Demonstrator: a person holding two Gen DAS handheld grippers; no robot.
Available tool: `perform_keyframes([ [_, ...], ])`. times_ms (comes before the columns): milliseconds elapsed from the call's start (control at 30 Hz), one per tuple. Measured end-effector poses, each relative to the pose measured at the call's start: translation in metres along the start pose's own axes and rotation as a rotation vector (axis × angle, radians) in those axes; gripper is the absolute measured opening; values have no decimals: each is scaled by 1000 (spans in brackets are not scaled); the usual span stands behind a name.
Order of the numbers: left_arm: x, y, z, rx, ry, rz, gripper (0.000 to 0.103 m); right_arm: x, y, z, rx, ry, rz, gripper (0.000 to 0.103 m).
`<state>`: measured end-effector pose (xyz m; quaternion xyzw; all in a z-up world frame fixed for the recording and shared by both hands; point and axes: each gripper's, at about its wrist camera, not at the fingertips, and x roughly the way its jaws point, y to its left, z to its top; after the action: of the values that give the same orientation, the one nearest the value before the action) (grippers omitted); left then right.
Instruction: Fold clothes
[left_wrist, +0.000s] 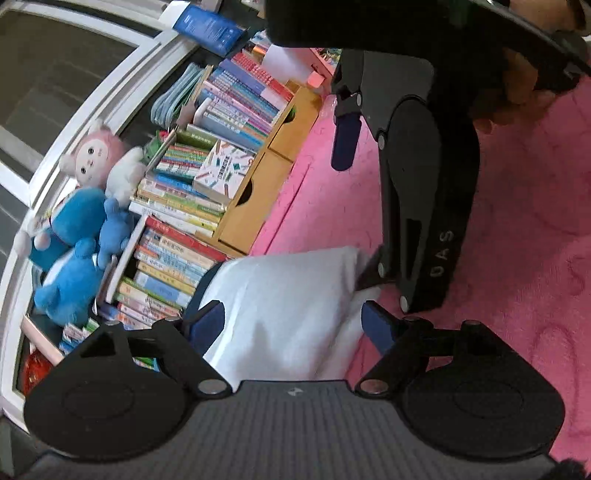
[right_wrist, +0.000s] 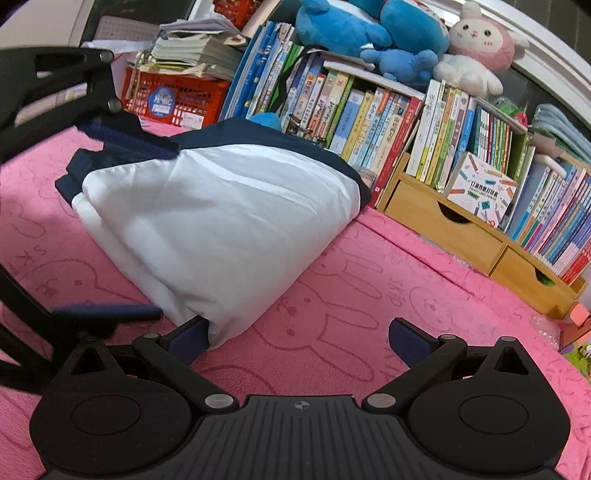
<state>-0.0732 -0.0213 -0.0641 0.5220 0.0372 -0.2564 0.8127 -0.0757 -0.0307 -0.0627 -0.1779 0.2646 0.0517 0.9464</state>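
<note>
Both the left gripper (left_wrist: 293, 325) and right gripper (right_wrist: 299, 338) gape unloaded, the folded white-and-navy garment (right_wrist: 221, 221) at eleven o'clock on the pink bunny-print blanket (right_wrist: 351, 288).

The garment (right_wrist: 221, 206) is a white piece with navy trim, folded into a thick, rounded bundle. It lies on the pink rabbit-patterned cloth (right_wrist: 351, 288), its navy edge at twelve o'clock toward the books, its white fold at six o'clock.
</note>
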Motion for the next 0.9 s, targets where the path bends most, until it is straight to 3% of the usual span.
perform_keyframes([
  [100,12,7,3,4,34,67,83,1,-3,0,16,4,11,103],
  [200,17,15,3,-2,56,72,82,1,-3,1,13,3,9,103],
  [300,19,1,-3,121,72,93,82,0,-2,1,11,3,7,103],
  [367,19,-6,-8,173,78,96,68,0,-1,0,12,3,6,103],
  [467,27,0,-13,154,138,94,58,0,-1,0,11,3,5,103],
  [533,35,7,-21,136,196,101,44,0,-1,0,11,3,5,103],
  [733,38,27,-52,40,350,147,41,-1,-1,1,10,3,7,103],
  [833,34,31,-64,0,404,164,25,-2,-1,1,9,5,8,103],
  [900,29,28,-71,10,414,174,24,-2,-1,1,8,7,8,103],
])
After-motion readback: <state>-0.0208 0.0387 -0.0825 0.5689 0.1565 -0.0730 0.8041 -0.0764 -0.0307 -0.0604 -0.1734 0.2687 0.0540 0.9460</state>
